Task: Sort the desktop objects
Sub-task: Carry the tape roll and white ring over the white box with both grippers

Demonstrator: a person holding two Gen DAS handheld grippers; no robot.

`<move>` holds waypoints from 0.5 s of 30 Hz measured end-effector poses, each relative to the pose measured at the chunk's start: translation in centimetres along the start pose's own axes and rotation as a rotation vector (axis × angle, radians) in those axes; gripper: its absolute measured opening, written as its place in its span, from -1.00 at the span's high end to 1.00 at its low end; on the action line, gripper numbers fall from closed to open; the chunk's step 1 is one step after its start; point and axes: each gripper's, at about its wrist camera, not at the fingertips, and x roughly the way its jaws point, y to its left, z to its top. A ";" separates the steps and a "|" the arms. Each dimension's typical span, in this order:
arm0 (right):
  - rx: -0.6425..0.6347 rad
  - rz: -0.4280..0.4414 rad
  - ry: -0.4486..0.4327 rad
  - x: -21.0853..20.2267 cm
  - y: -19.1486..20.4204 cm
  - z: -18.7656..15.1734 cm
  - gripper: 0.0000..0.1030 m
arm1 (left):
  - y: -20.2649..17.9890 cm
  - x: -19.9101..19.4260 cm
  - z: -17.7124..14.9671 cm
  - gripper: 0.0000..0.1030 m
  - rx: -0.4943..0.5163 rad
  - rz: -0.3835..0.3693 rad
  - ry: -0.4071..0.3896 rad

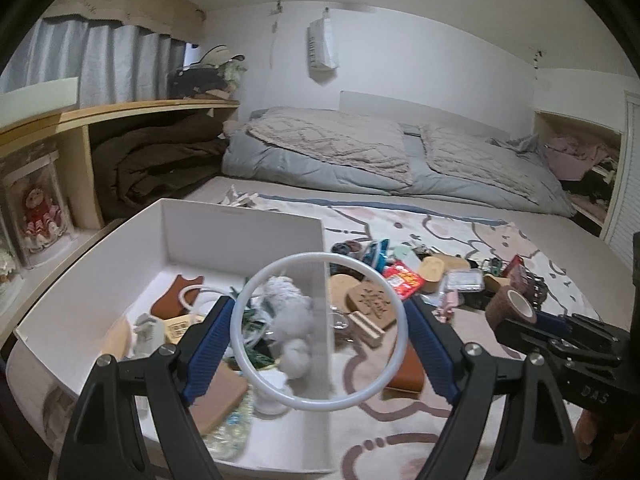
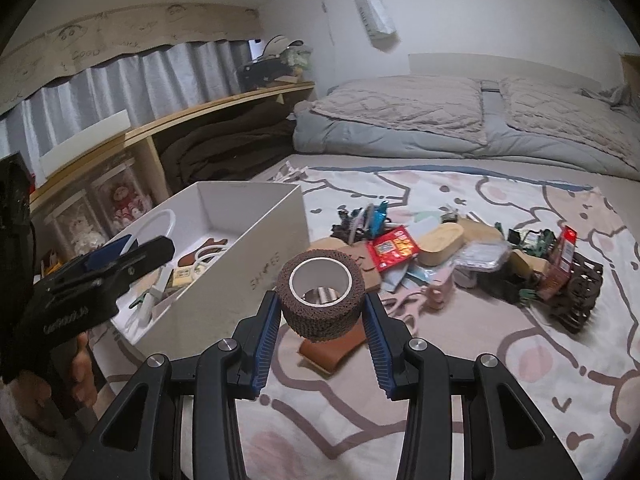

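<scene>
Left wrist view: the left gripper (image 1: 320, 334) is clamped on a white plastic ring (image 1: 319, 332), its 2 blue pads pressing the ring's left and right edges. The ring hangs in the air over the right wall of the white box (image 1: 240, 220), which stands on the patterned bedspread (image 1: 400, 440). Seen through the ring, a grey fluffy toy (image 1: 290, 320) lies in the box among other small items.

In the right wrist view, the right gripper (image 2: 320, 316) is clamped on a brown tape roll (image 2: 322, 296), hollow core facing up, held above the bedspread just right of the box. Below it lies a brown leather piece (image 2: 332, 354). Farther out, a pile of clutter (image 2: 460, 256) covers the bedspread, including a red packet (image 2: 394, 248) and a dark basket (image 2: 576, 296).
</scene>
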 end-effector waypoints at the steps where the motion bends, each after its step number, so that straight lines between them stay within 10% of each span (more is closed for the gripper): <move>1: -0.004 0.001 0.002 0.1 0.3 0.0 0.17 | 0.5 0.0 0.0 -0.64 -0.004 0.006 0.001; 15: -0.051 0.082 0.033 1.7 4.8 0.5 0.17 | 8.1 0.5 0.4 -0.65 -0.123 0.085 0.025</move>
